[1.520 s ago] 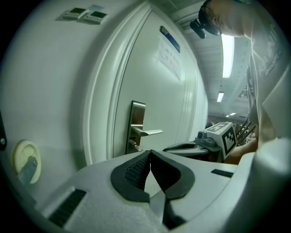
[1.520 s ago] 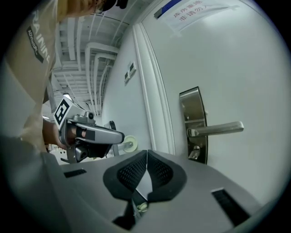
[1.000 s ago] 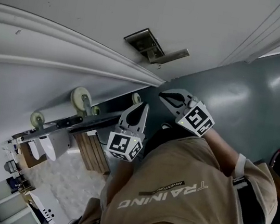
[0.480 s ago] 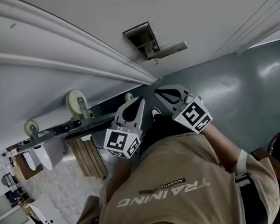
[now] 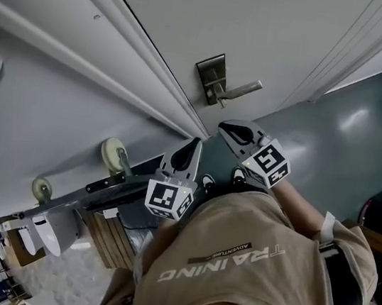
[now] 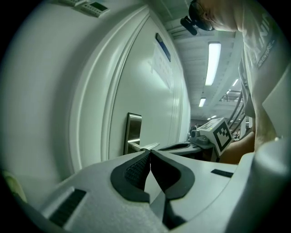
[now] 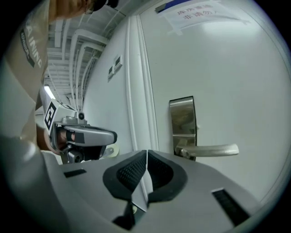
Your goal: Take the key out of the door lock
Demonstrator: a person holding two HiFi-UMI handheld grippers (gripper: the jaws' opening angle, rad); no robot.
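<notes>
Left claw (image 6: 149,154) is closed: its two dark ribbed pads meet at the tips and nothing sits between them. Right claw (image 7: 146,154) is closed the same way, pads together, gripping nothing. Neither claw touches anything.

Places are taken from the lock plate (image 5: 212,77), which is fixed to the pale door (image 5: 290,27). In the head view both claws lie below the plate and apart from it, pointing towards the door. The right claw is the nearer one, just below the free end of the lever handle (image 5: 244,88). The left claw is further down and to the left of the plate. A small bit (image 5: 221,104) sticks out at the plate's lower end, under the lever; it is too small to say whether it is the key.

Count:
- two claws
- two marker cubes, one on each claw: left (image 5: 169,200), right (image 5: 270,162)
- one lock plate
- one lever handle
- one paper notice (image 7: 195,11) on the door, above the plate
- two cream wheels (image 5: 113,153), well down and to the left of the plate
</notes>
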